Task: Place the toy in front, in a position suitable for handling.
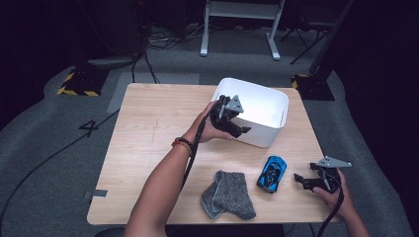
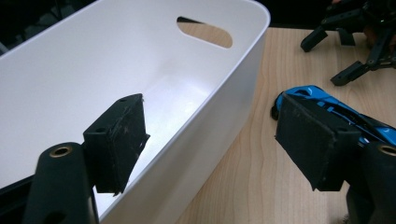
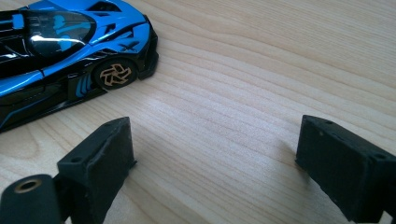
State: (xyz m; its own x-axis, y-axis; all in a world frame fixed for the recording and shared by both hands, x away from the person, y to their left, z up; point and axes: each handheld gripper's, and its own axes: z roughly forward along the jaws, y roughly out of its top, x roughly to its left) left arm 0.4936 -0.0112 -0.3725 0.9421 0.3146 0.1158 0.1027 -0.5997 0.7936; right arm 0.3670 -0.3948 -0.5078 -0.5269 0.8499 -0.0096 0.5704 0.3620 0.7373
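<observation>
A white plastic bin (image 1: 259,106) stands at the table's back right. My left gripper (image 1: 240,129) is at its near wall, open, with one jaw inside the bin and the other outside. In the left gripper view the bin wall (image 2: 219,116) runs between the jaws of my left gripper (image 2: 210,144), and neither pad presses on it. A blue and black toy car (image 1: 272,174) lies on the table in front of the bin. My right gripper (image 1: 302,180) rests low just right of the car, open and holding nothing. From the right gripper view the car (image 3: 60,51) sits ahead and left of my right gripper (image 3: 215,154).
A folded grey cloth (image 1: 228,195) lies near the front edge, left of the car. The wooden table (image 1: 148,128) has bare room on its left half. The bin has a handle slot (image 2: 205,32) in its end wall. Floor cables and a white stand lie beyond the table.
</observation>
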